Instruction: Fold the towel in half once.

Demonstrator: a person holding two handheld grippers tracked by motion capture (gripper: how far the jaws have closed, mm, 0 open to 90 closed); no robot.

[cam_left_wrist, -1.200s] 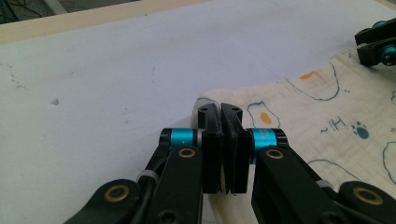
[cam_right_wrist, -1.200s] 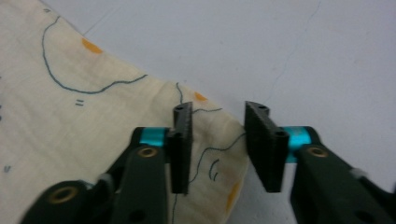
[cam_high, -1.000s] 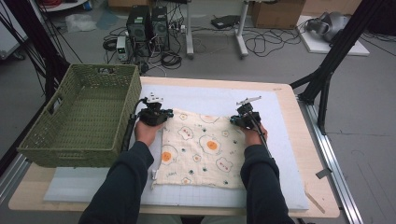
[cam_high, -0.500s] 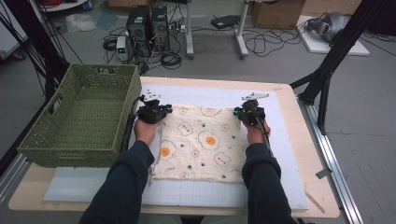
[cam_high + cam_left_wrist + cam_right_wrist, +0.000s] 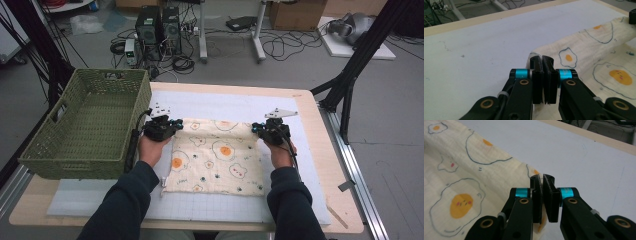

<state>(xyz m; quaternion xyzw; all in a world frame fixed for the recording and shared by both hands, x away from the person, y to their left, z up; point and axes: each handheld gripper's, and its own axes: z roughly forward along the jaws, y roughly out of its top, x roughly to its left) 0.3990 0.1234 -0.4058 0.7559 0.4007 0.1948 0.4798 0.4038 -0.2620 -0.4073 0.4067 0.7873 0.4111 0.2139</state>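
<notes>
A cream cloth [image 5: 216, 156] printed with fried eggs lies spread on the white mat [image 5: 225, 107]. My left gripper [image 5: 172, 125] is shut on the cloth's far left corner, and my right gripper [image 5: 256, 128] is shut on its far right corner. In the left gripper view the jaws of the left gripper [image 5: 542, 60] are pressed together with the cloth [image 5: 599, 57] edge pinched between them. In the right gripper view the right gripper [image 5: 542, 179] pinches the cloth [image 5: 461, 175] corner the same way.
A green woven basket [image 5: 87, 125] stands at the table's left, close to my left hand. The wooden table edge [image 5: 330, 150] runs along the right. Cables, computer cases and stands sit on the floor beyond the table.
Both grippers have moved away from me toward the far side of the table, drawing the cloth's far edge with them and stretching it flatter.
</notes>
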